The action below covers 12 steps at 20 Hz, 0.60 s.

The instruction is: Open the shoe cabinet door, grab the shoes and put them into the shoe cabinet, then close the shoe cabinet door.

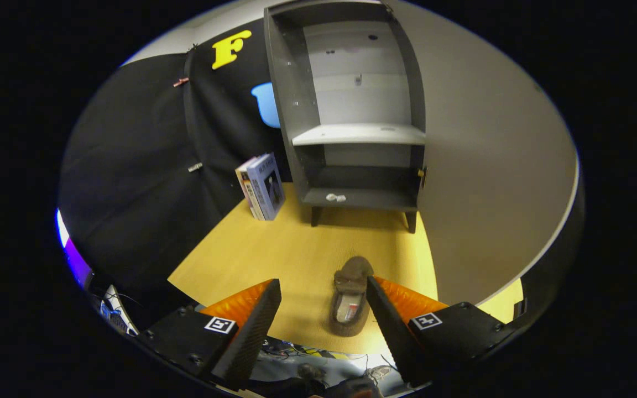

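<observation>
Largest first: pale cabinet door (495, 166) swung wide open, taking up the whole 3 o'clock side of the scene, hinged on the cabinet's right edge. Yellow wood-grain table (274, 249) runs from the fingers out to the cabinet. Grey shoe cabinet (351, 110) at 12 o'clock, standing upright on short legs at the far end of the table, interior exposed: light shelf (360, 134) across the middle, darker bottom compartment below it. Small pale object (335, 197) lies on the bottom compartment's floor, too small to identify. Boxed books or cartons (261, 186) stand at about 11 o'clock from the fingers, just left of the cabinet, against the black cloth wall.

Gripper (324, 293) wide apart, holding nothing. Brown shoe (351, 298) lies flat on the table between the fingers, close to the right finger; contact with it unclear. Toe points toward the cabinet at 12 o'clock, opening faces up. Shoe is well apart from the cabinet, bare table between them.
</observation>
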Each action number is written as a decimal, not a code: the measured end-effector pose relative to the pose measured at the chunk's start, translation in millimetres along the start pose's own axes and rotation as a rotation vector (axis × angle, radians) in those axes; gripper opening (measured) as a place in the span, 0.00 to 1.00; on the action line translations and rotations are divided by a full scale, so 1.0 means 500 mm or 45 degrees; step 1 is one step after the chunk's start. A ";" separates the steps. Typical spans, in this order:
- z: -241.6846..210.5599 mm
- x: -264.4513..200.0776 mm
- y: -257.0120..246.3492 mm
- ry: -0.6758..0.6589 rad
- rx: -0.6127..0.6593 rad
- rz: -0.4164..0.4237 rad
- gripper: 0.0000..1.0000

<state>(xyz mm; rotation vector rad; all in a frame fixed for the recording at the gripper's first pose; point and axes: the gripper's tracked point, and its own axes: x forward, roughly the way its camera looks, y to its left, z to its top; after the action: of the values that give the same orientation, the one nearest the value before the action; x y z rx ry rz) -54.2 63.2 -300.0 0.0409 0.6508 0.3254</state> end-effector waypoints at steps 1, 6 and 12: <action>-0.027 0.032 -0.005 0.031 0.021 -0.017 0.99; -0.131 0.169 -0.030 0.098 0.020 -0.070 0.98; -0.207 0.308 -0.056 0.149 0.080 -0.141 0.90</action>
<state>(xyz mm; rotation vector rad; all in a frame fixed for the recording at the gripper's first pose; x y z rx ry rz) 6.5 77.7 -476.9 0.0462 0.7761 0.2009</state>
